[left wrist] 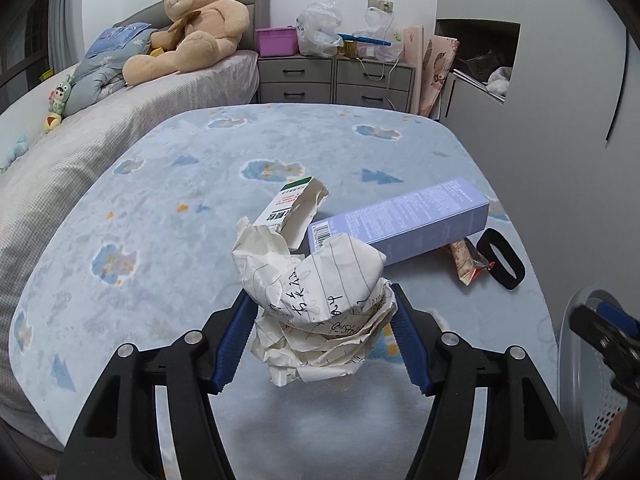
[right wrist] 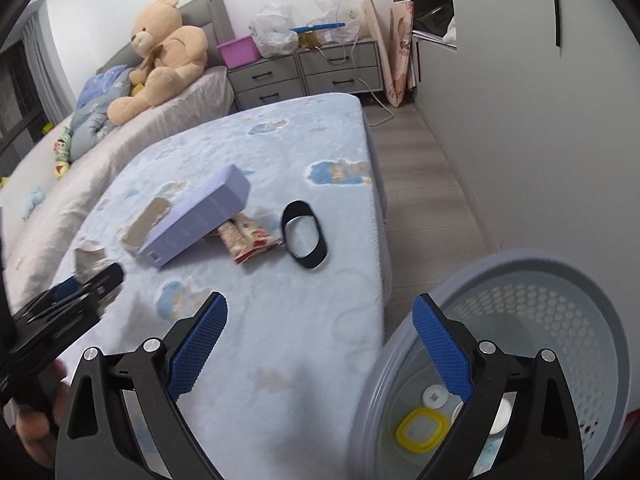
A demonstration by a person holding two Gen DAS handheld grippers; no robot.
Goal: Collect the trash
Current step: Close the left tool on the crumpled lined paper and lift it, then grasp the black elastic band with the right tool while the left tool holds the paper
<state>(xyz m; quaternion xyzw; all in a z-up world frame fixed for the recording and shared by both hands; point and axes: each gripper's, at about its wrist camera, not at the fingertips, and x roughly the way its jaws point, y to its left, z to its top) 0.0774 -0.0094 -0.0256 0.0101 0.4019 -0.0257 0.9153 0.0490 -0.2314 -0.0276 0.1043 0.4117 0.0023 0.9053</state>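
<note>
While the left hand-held gripper (left wrist: 326,312) pinches a crumpled ball of lined, handwritten paper (left wrist: 316,304) above the pale blue patterned mattress cover (left wrist: 160,208), the right hand-held gripper (right wrist: 320,316) hangs wide open and empty over the mattress's near edge, beside the perforated grey plastic basket (right wrist: 560,320); bare cover lies between the grippers and a lilac cardboard box (right wrist: 196,216)
</note>
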